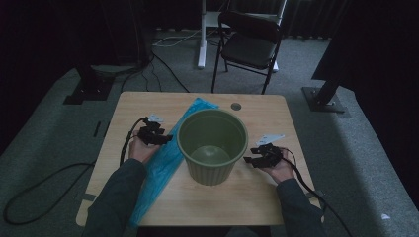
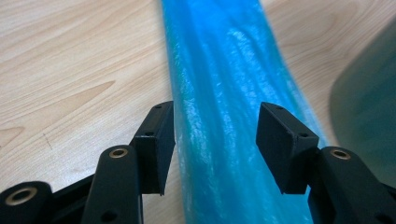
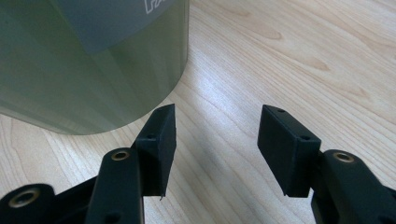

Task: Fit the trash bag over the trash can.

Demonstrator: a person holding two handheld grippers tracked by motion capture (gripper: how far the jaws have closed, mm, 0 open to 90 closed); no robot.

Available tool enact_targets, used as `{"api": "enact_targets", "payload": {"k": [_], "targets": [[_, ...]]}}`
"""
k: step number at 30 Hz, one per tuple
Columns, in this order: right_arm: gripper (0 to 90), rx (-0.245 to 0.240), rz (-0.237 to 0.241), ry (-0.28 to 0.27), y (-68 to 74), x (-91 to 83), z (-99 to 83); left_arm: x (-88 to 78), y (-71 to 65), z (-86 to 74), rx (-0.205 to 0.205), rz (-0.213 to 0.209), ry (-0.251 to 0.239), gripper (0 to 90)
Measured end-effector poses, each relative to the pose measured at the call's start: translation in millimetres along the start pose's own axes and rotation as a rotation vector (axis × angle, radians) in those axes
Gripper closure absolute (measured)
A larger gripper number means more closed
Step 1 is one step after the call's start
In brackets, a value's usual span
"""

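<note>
1. Bag (image 1: 163, 158): blue plastic, lying long and flat on the counter (image 1: 257, 197), just left of the bin, its far end passing behind the bin's rim.
2. Bin (image 1: 212, 143): green, upright, mid-counter, nothing in it that I can see.
3. My left tool (image 2: 215, 135): jaws wide apart, straddling the bag, pads clear of the plastic; nothing held.
4. My right tool (image 3: 215, 135): jaws wide apart over bare counter, just beside the bin's base; nothing held.
5. Step in hand, as I judge it: left tool lining up for a first pinch on the bag.
6. Next move calls for: lowering the left tool and closing on the thin film without sliding it; the right tool is placed to steady the bin.
</note>
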State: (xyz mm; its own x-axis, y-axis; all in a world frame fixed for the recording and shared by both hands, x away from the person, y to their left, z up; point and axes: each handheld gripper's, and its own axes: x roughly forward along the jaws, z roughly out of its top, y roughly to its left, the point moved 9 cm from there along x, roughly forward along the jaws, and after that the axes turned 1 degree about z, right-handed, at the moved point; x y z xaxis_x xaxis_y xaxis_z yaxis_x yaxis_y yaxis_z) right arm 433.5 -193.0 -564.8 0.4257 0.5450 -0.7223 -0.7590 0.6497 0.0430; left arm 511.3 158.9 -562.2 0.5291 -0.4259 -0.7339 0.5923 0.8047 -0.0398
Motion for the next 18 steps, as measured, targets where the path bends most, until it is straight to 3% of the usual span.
{"api": "enact_targets", "payload": {"k": [7, 13, 18], "targets": [[46.1, -0.006, 0.006, 0.003, 0.8, 1.5, 0.1, 18.7, 7.8, 5.5, -0.030, 0.024, 0.028, 46.7], [46.1, -0.014, 0.013, 0.011, 2.7, 3.3, -0.4, 36.6, 13.4, 7.1, -0.081, 0.032, 0.049, 46.5], [46.1, -0.017, 0.016, 0.014, 4.0, 4.1, -0.7, 48.9, 7.6, 6.4, -0.076, 0.027, 0.075, 46.5]]}}
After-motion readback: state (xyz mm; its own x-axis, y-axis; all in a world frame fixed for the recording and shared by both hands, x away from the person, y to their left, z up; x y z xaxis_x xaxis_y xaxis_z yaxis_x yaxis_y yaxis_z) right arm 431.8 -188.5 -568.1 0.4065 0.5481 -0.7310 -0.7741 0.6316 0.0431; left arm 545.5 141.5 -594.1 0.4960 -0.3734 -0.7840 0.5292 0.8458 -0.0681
